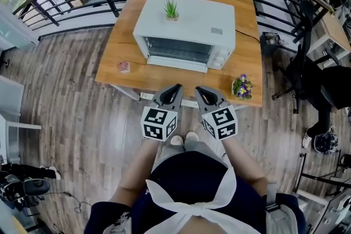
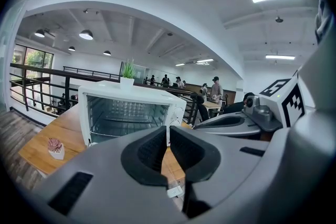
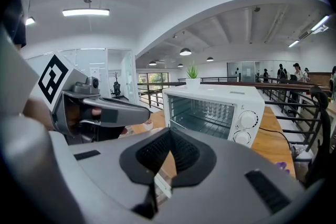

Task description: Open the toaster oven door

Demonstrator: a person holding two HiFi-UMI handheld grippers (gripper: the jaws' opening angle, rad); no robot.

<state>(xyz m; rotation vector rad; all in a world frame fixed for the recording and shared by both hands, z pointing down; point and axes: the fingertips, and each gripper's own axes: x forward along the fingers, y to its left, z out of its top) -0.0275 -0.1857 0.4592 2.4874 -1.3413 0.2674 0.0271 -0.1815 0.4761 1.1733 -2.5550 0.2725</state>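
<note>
Two tools are in play, both short of the worktop (image 1: 112,57). Near the left end of its near edge sits a small pink thing (image 1: 124,67), well apart from everything else. Next comes the left tool (image 1: 177,86), just off the near edge, its jaws pressed together with nothing between them.

Beyond it, in the middle of the worktop, stands the toaster oven (image 1: 186,22). Its front faces the person and a little potted plant (image 1: 171,9) stands on its roof. The rack inside shows plainly, and a white bar (image 1: 176,63) runs along the bottom of the front. Whether the door is shut behind clear glass or already folded down I cannot settle. The knobs (image 1: 221,56) sit at the right end of the front.

The right tool (image 1: 199,89) is just beside the left one, likewise pressed together and empty. A bunch of purple flowers (image 1: 241,86) stands by the near right corner.

To do the step well, I judge one tool should first spread its jaws and come in level at the middle of the door's grip bar. It should then pinch squarely and swing along the hinge's arc rather than pull straight. The oven looks light and could slide toward the near edge. The other tool might steady its roof, clear of the plant.
</note>
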